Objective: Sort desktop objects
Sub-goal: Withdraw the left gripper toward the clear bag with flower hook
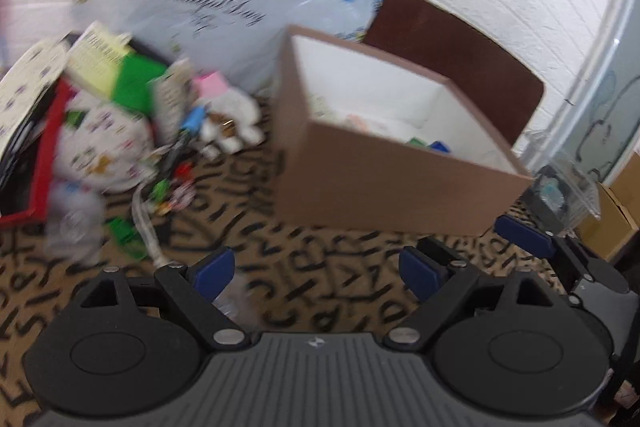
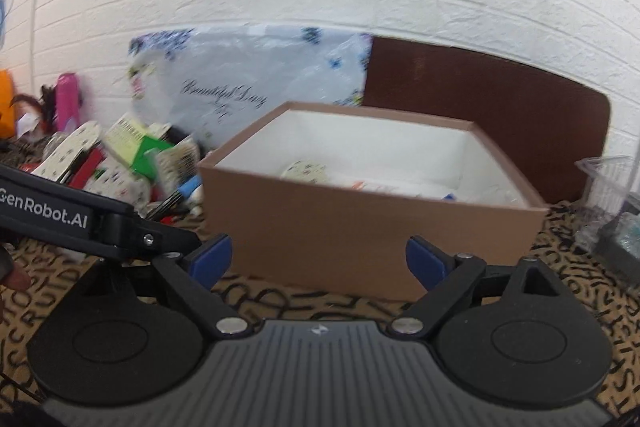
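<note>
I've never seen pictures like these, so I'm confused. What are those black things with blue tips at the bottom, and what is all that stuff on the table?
Those are two grabbing tools that a person holds, one in each hand. Each has a small camera looking along its two fingers, so you get one picture per tool.

The left gripper and the right gripper both have their blue-tipped fingers spread apart, with nothing held between them.

In front of them a brown box, white inside, stands on a tablecloth printed with black letters. A few small things already lie in the box. To its left is a blurry pile of toys and packets, probably still to be sorted. A clear plastic container sits to the box's right.
</note>
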